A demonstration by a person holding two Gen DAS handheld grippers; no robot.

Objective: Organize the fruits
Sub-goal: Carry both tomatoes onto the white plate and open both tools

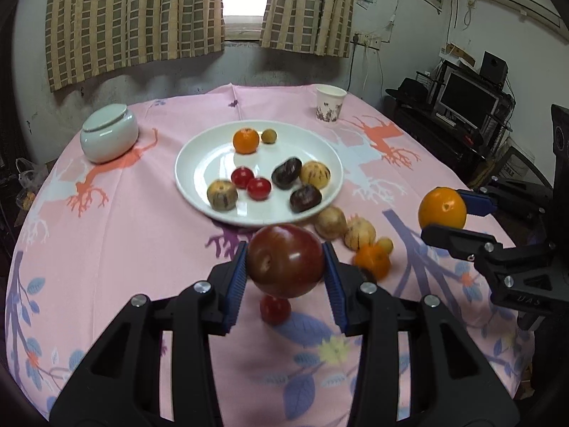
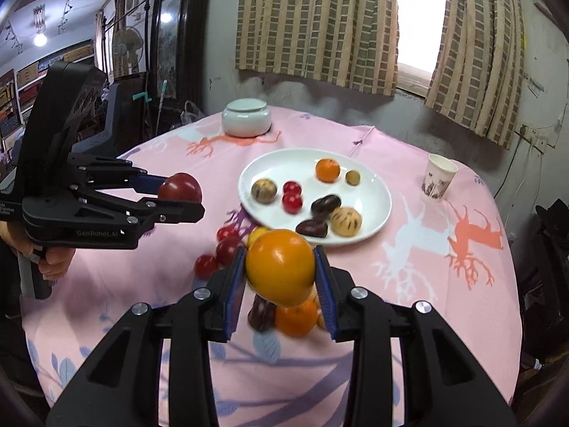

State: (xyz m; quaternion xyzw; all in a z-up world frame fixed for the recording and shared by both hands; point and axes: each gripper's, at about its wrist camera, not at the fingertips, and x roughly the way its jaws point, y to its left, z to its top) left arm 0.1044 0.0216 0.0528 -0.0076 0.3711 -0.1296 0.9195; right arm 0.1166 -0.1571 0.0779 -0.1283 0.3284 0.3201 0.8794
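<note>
Both pairs of jaws were pinching fruit above the surface — the left gripper a dark red tomato, the right gripper an orange. Eight fruits sat on the white plate — several others lay loose just beside its near rim, so the sorting looked about half done.

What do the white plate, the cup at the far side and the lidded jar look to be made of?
White plate: likely glazed ceramic, glossy with soft highlights. Cup: looks like paper, matte, thin rolled rim and printed floral band. Lidded jar: probably glazed ceramic or porcelain, pale green with a smooth sheen; glass cannot be ruled out.
</note>
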